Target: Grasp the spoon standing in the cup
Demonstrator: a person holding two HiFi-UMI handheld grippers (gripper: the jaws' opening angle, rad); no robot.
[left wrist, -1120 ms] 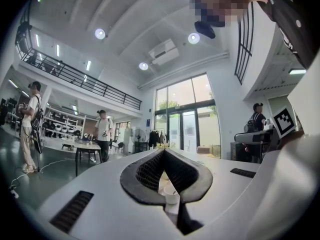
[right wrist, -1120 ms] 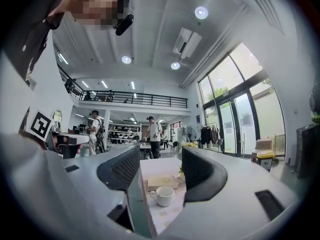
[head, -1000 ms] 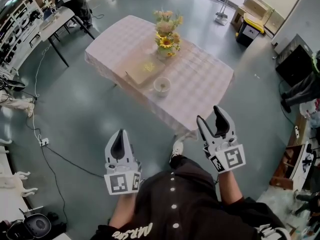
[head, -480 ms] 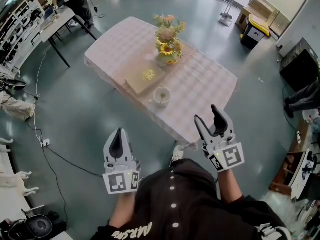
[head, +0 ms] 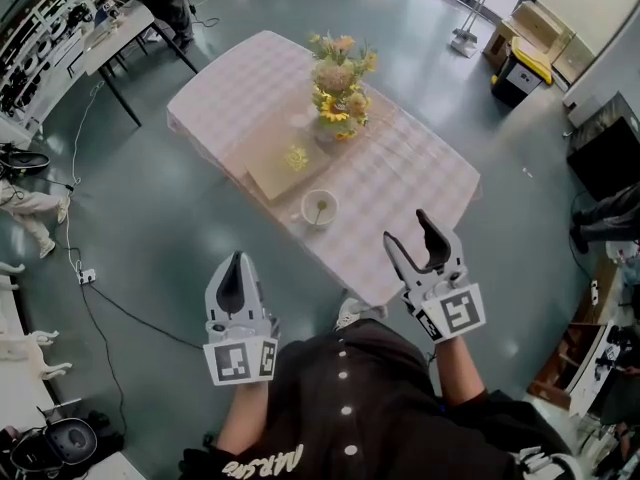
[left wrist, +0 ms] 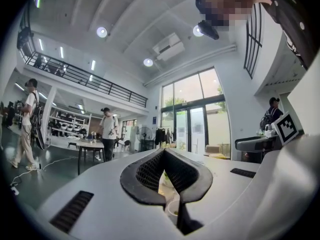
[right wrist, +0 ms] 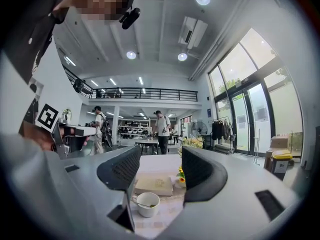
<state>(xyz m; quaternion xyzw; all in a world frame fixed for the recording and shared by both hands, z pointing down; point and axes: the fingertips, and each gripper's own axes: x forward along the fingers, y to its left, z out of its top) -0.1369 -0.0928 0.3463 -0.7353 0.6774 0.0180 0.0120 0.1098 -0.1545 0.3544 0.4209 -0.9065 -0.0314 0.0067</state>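
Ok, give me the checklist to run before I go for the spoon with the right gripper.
1. Right gripper open: ok, jaws apart with nothing between them.
2. Spoon in place: ok, it leans inside the cup.
3. Cup upright on the table: ok, near the closer edge.
4. Approach free: ok, the book and the flowers sit beyond the cup.
5. Gripper at the cup: not ok, it hangs over the floor, short of the table.
6. Left gripper out of the way: ok, shut, empty and off to the side.
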